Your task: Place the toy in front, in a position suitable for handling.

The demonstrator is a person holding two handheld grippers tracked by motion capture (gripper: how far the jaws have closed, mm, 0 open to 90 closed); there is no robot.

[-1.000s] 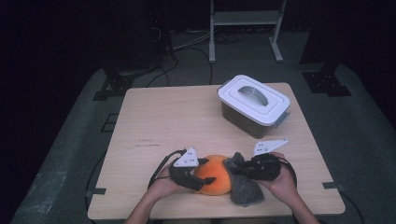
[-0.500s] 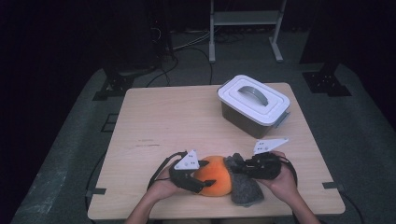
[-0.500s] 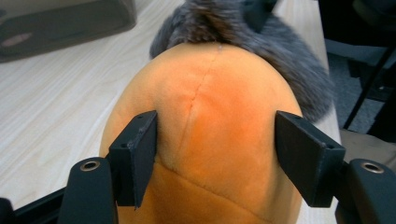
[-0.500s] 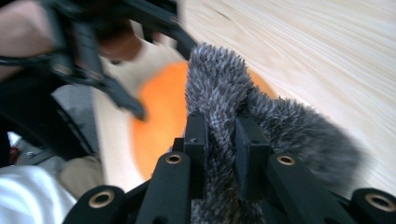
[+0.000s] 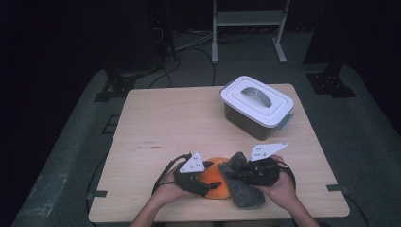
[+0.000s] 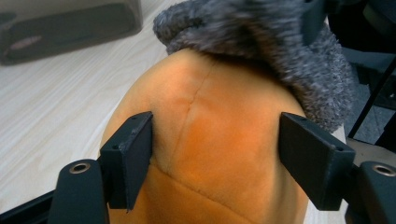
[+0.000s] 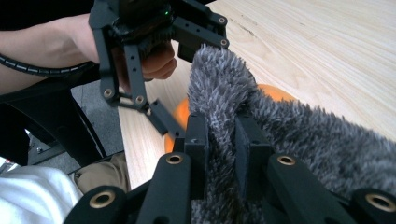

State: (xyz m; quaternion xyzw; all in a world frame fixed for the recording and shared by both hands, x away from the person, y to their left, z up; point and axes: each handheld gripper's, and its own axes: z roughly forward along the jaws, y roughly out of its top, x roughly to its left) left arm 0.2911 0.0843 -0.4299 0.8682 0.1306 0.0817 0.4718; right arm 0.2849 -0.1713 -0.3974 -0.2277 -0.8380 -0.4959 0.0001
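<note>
Orange plush ball [image 6: 205, 154]: soft, seamed, rounded, sitting between the left gripper's [image 5: 204, 182] jaws, which have just been opening; pads flanking it, contact unclear. Grey fuzzy fabric [image 7: 289, 140]: shaggy pile, draping over the ball, pinched narrowly by the right gripper [image 7: 219, 154]. No readable writing.

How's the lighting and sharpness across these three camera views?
High view: dim, dark surround, lit table. Left gripper view: orange plush sharp, grey fuzzy cover blurred near the top. Right gripper view: bright, cover and jaws crisp.
</note>
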